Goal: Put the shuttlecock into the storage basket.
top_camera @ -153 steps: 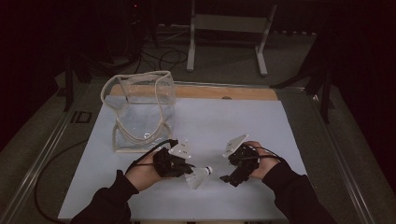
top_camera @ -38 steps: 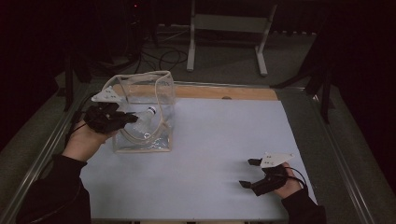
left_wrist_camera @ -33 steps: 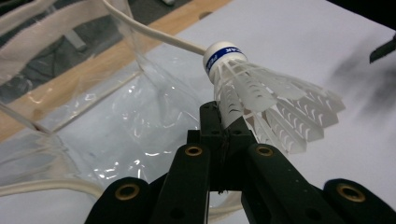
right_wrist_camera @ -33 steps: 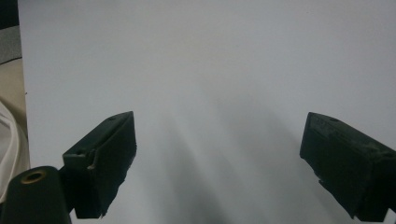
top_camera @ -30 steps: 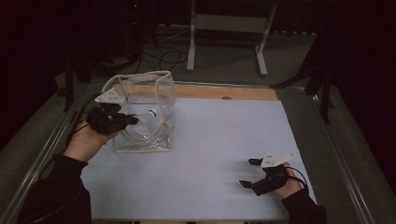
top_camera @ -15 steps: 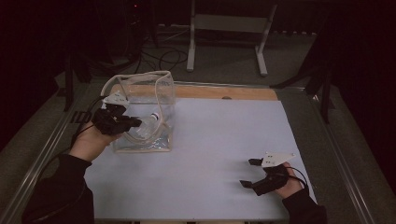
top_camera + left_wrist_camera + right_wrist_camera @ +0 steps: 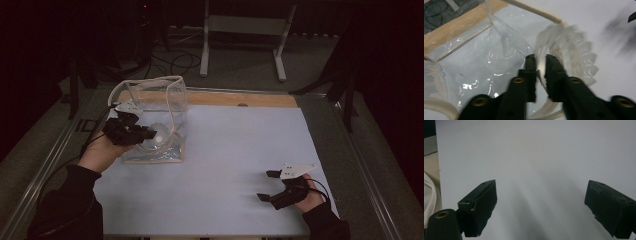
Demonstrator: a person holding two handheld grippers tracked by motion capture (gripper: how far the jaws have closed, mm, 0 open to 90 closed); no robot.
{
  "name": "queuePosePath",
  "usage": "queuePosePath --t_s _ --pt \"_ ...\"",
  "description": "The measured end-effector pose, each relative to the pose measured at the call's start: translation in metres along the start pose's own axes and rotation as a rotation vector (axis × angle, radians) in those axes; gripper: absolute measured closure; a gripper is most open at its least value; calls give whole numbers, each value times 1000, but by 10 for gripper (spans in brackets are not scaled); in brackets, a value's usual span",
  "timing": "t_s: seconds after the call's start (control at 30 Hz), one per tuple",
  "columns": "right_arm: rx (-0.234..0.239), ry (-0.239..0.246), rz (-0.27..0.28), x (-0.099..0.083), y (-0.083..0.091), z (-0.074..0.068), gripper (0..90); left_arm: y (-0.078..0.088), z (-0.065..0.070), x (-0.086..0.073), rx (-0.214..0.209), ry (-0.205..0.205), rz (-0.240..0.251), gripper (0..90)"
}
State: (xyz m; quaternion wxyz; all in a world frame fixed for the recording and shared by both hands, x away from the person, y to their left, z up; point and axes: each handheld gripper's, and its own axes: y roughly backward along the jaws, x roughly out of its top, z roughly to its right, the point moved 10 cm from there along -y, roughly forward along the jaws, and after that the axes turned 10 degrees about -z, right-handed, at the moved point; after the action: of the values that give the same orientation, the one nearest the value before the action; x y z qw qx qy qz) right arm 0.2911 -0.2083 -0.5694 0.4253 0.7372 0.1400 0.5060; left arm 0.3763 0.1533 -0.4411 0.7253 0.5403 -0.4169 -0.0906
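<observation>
A clear plastic bag with a cream rim stands open at the table's far left. My left gripper reaches into it from the left. A white feathered shuttlecock lies at its tips inside the bag. In the left gripper view the jaws have just been opening and stand slightly apart. The blurred feather skirt still passes between them against the bag's film. My right gripper rests near the front right corner, open and empty, and its jaws stand wide over bare white surface.
A white sheet covers the table, with a wooden strip along its far edge. Metal rails run down both sides. Beyond the table stand a metal frame and floor cables.
Five seconds ago both grippers met at the front middle. Since then the left hand has carried the shuttlecock into the bag and edged a little deeper. The right hand has stayed put.
</observation>
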Motion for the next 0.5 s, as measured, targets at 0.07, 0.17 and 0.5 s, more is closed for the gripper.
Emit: queuePosePath --t_s 0.07,0.17,0.5 --pt "3 1 1 0 0 0 108 1 0 1 -2 3 5 723" --pt "4 0 0 0 0 -1 108 2 2 1 -2 3 6 636" --pt "7 3 -1 0 0 -1 108 6 5 4 30 10 9 447"
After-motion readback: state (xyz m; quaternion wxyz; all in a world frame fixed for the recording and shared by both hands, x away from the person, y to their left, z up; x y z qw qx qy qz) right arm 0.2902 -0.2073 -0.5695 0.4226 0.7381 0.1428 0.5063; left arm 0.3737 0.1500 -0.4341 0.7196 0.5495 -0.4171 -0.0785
